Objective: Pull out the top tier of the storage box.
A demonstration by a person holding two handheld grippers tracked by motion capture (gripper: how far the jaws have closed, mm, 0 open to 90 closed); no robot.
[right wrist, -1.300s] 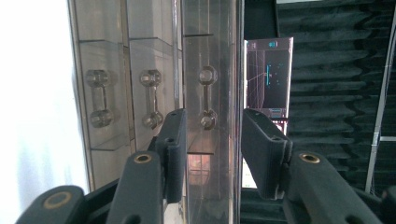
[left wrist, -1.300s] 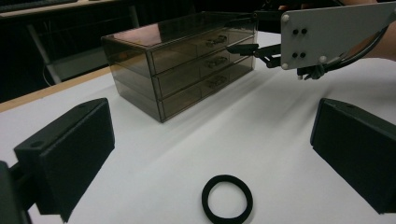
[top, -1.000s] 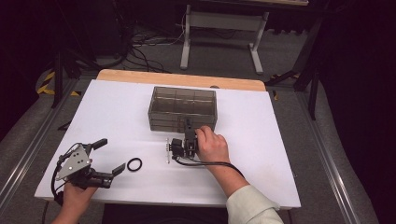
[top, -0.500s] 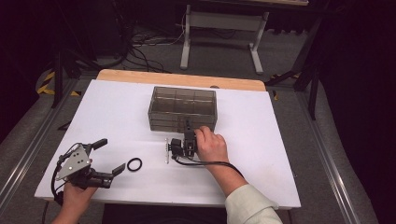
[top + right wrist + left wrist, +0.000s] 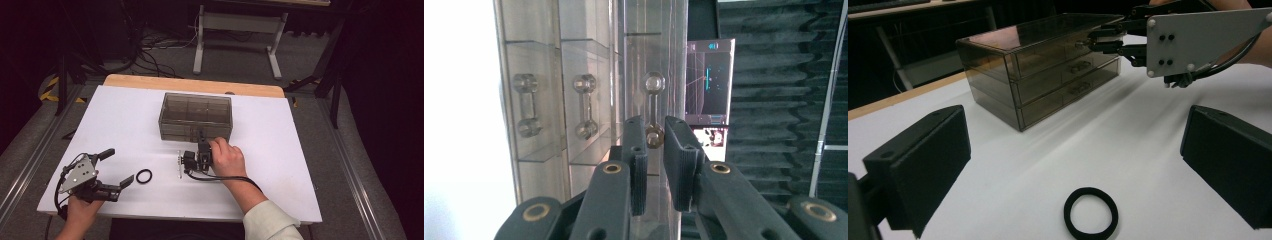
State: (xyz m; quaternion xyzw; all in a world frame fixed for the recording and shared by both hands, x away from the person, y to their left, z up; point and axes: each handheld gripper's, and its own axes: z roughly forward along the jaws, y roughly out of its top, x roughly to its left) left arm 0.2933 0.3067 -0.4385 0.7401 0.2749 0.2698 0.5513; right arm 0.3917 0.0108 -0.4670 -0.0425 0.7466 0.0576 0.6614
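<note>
A smoky clear three-drawer box [image 5: 195, 117] stands mid-table. My right gripper [image 5: 201, 136] reaches to its front, turned on its side. In the right gripper view the jaws [image 5: 654, 137] are shut on the clear handle [image 5: 654, 82] of one drawer. The left gripper view shows this to be the top drawer [image 5: 1058, 47], with the right gripper [image 5: 1091, 42] at it. My left gripper [image 5: 117, 167] rests open at the front left of the table, its pads wide apart around nothing. A black rubber ring [image 5: 144, 176] lies flat just ahead of it [image 5: 1091, 212], on the white surface between the jaws' line and the box [image 5: 1048, 75].
The white tabletop [image 5: 280, 150] has a wooden strip along its far edge [image 5: 190, 84]. Beyond it stand a metal frame [image 5: 237, 30] and floor cables. Dark padded walls and a small lit screen [image 5: 706, 82] show past the box in the right gripper view.
</note>
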